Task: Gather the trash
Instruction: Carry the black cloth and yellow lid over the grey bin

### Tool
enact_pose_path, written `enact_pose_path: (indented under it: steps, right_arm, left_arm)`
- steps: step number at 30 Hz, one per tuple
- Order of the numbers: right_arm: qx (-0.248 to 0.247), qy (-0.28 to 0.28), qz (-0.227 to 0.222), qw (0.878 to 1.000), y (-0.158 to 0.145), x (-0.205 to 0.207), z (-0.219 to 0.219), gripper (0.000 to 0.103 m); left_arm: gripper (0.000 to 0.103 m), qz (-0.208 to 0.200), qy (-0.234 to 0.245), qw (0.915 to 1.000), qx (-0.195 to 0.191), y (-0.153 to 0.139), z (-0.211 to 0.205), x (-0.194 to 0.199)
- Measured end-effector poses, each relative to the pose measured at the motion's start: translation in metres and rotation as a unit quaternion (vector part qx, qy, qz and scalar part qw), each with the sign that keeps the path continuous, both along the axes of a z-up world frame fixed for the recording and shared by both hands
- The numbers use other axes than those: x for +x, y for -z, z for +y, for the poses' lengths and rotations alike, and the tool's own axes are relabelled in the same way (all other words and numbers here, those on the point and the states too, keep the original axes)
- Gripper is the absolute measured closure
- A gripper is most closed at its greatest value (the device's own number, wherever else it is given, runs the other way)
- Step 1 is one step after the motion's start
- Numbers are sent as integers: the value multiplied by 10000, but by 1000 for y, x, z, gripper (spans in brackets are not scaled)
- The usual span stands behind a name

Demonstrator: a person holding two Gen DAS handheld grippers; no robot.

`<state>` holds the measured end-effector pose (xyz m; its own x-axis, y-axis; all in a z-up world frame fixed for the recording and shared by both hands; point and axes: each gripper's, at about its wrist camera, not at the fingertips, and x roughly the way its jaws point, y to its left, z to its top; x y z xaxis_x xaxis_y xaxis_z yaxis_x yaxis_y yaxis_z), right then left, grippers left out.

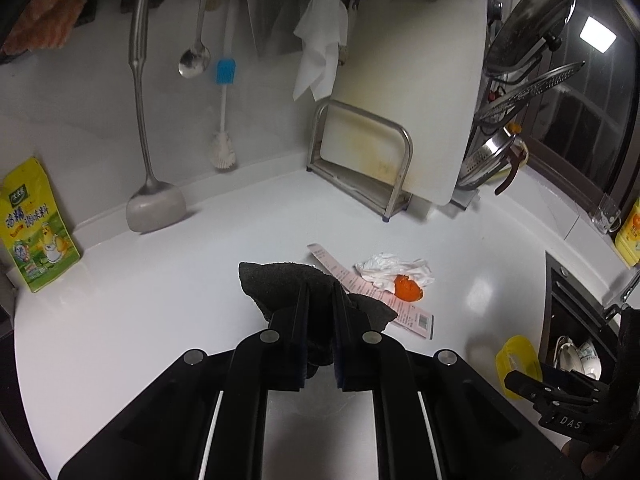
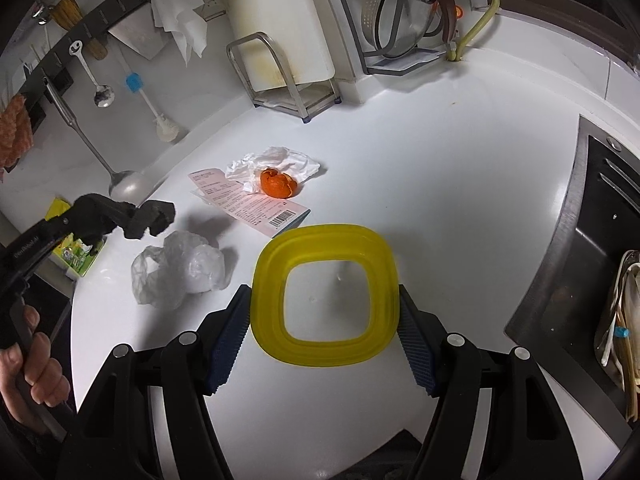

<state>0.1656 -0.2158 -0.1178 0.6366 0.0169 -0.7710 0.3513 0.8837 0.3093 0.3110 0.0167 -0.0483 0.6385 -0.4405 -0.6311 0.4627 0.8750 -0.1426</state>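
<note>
My left gripper (image 1: 320,300) clamped on a black sponge (image 1: 280,280), my right gripper (image 2: 324,320) gripping the yellow container (image 2: 325,294), barcoded receipt (image 2: 256,202) at 11 o'clock, "DAS" legible on right gripper.

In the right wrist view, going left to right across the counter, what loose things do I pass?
Black sponge in the left gripper → crumpled plastic bag → orange peel → yellow container between the right gripper's jaws.
</note>
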Motion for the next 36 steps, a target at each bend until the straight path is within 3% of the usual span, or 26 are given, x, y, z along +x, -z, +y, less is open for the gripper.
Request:
enact_pose_path:
  steps: [14,30,36]
  right_arm:
    - [-47,-389,-104,9992,-25,-35,9,35]
    - [-170,-1387,-143,9901,-51,-118,14,35]
    - [-130,-1626,-23,9866,-44,-153,5,35]
  left_arm:
    - [93,-58,-431,9990,70,-32,27,-57]
    - [93,179,-780,9965,220,-35,12,-190]
    - [93,297,-891,9951,304,-28,-2,-233]
